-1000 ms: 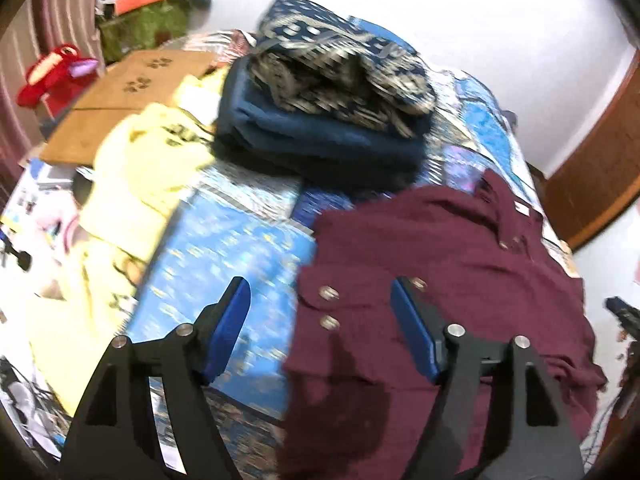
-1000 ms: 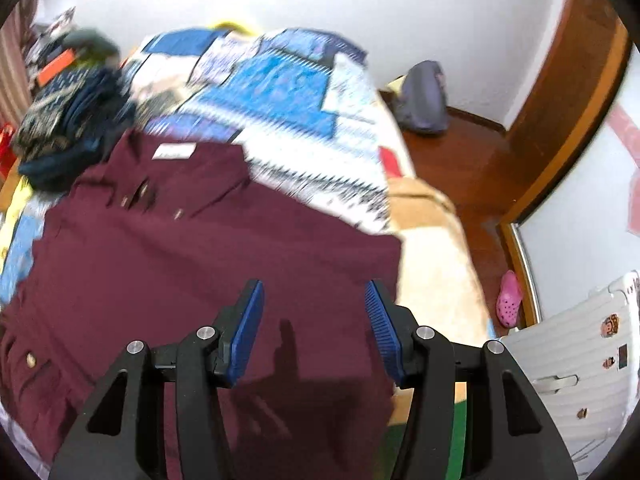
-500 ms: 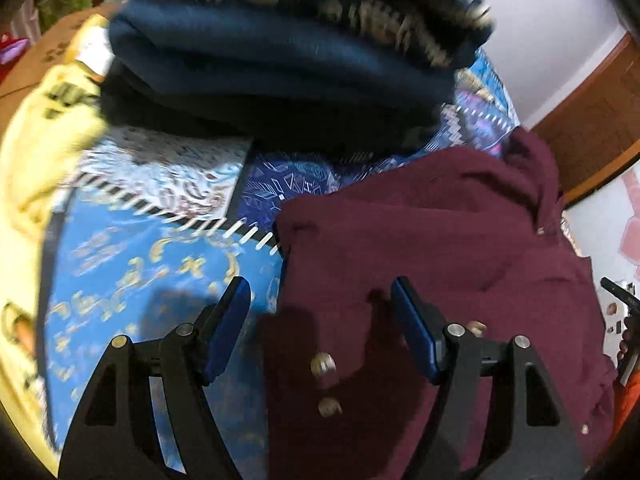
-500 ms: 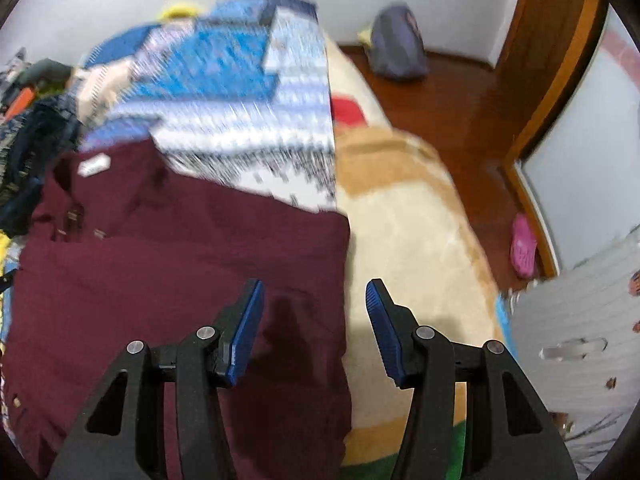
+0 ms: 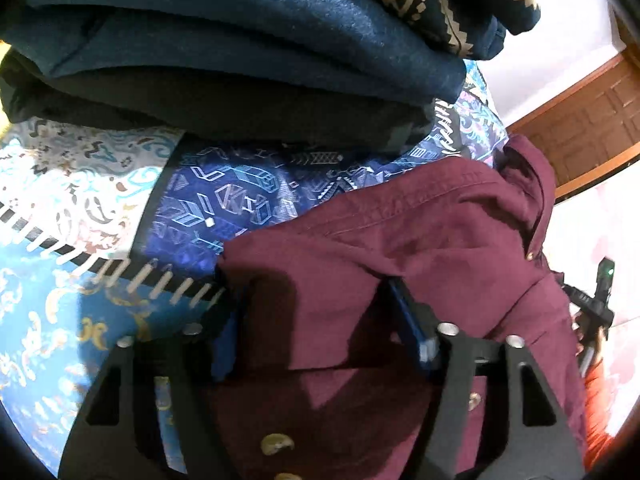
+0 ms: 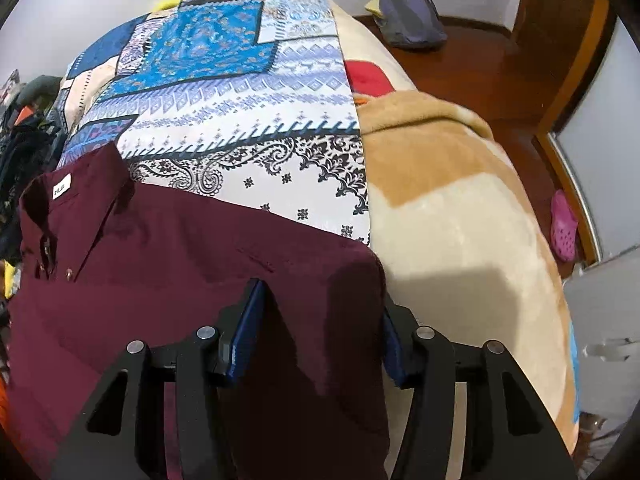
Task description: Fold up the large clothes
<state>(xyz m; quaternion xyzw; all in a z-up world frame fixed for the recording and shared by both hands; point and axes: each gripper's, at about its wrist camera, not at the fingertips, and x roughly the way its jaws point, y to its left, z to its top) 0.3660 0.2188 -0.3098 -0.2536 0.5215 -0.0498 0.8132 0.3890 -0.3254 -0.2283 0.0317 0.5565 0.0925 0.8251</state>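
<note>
My left hand-held gripper has just been closing, its jaws spread over the near left corner of the dark red shirt on the bed. My right hand-held gripper has also been closing over the right edge, not pinching yet. I might grab the blanket too, because it lies right underneath.

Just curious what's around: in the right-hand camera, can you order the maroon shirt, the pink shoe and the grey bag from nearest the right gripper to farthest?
1. Maroon shirt: its edge sits between the right gripper jaws.
2. Pink shoe: floor, right side.
3. Grey bag: floor by the far wall.
</note>
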